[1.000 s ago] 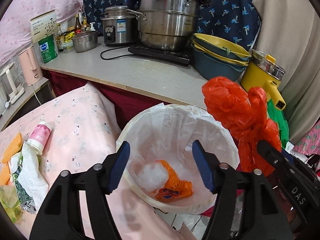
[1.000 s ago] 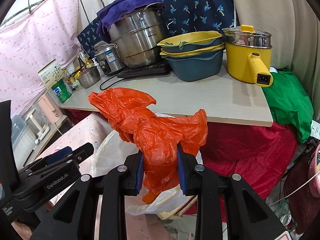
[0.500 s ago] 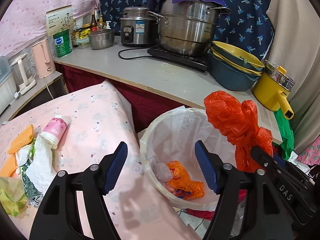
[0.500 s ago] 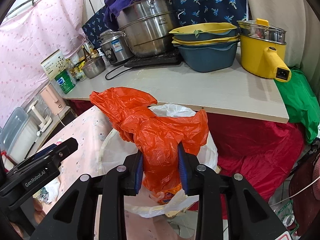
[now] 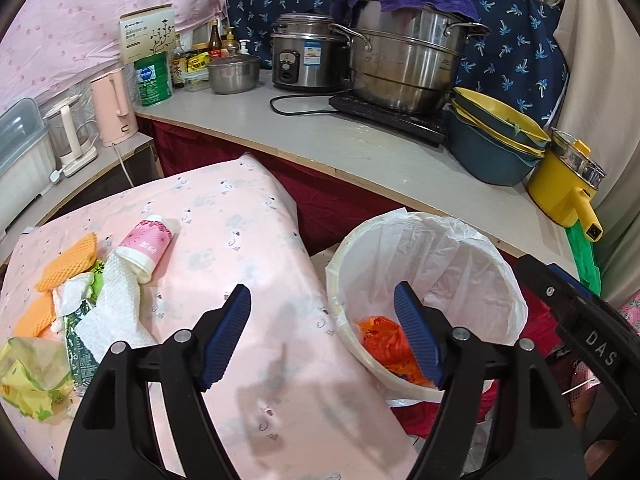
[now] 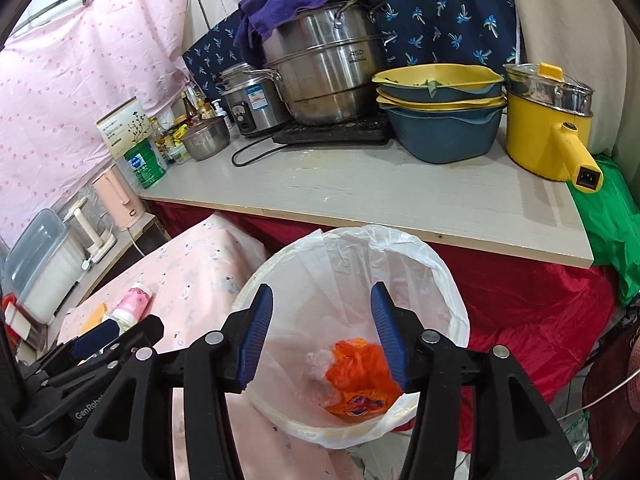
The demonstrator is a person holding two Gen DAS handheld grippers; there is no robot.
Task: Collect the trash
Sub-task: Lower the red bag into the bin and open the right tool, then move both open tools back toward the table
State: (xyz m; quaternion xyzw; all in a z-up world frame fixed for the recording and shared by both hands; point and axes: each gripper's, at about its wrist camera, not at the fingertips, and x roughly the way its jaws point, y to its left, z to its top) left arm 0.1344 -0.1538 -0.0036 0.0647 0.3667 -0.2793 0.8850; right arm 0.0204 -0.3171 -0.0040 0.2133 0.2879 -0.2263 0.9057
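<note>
My right tool [image 6: 322, 332] hangs over the lined bin [image 6: 448, 280] with its fingers spread and nothing between them, and my left tool [image 5: 322, 334] is likewise spread and empty, low in its frame across the pink surface [image 5: 248, 240] and the bin's rim. The orange bag [image 6: 362, 364] lies at the bottom of the bin in the lower middle of the right view; the rest of the trash, paper towel [image 5: 116, 304], pink-labelled bottle [image 5: 148, 246], orange sponges [image 5: 70, 260] and yellow-green wrapper [image 5: 28, 376], sits at the lower left of the left view. My worry is the loose liner: a fingertip could snag it and tip the bin. The two tools are also close, so crossing over could knock them together. The open cloth between the pile and the bin gives me a free lane.
</note>
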